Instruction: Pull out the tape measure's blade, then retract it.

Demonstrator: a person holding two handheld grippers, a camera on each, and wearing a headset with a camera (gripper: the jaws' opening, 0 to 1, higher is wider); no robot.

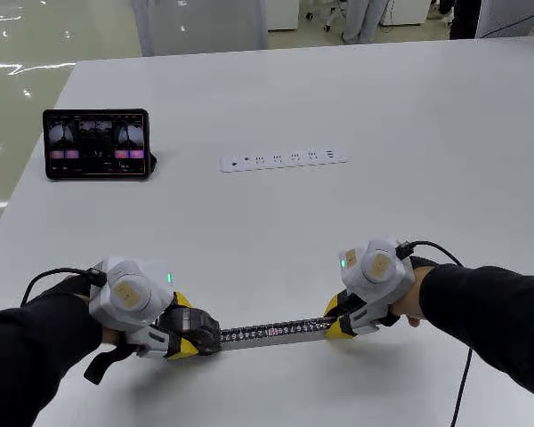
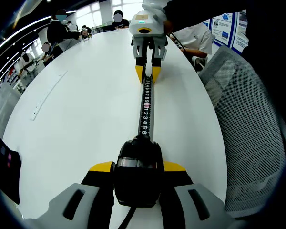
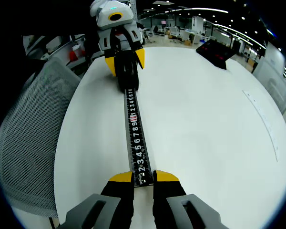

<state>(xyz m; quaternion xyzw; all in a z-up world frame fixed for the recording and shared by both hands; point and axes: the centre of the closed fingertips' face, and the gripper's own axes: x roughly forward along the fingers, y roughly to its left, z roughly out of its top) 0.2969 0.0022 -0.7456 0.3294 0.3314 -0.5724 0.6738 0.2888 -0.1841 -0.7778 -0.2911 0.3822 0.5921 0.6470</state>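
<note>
A black tape measure case (image 2: 138, 169) sits on the white table, clamped between the yellow-tipped fingers of my left gripper (image 2: 138, 167). The case (image 1: 189, 331) lies at the near left in the head view, under my left gripper (image 1: 182, 325). Its dark blade (image 1: 271, 333) with white numbers runs flat along the table to the right. My right gripper (image 3: 143, 177) is shut on the blade's end (image 3: 141, 176). In the head view, my right gripper (image 1: 335, 318) stands at the near right. The blade (image 3: 133, 126) leads back to the case (image 3: 126, 71).
A tablet (image 1: 97, 143) with a lit screen stands at the far left of the table (image 1: 338, 116). A white power strip (image 1: 284, 159) lies mid-table. A grey mesh chair (image 2: 245, 129) sits beside the table edge. People sit at the table's far end.
</note>
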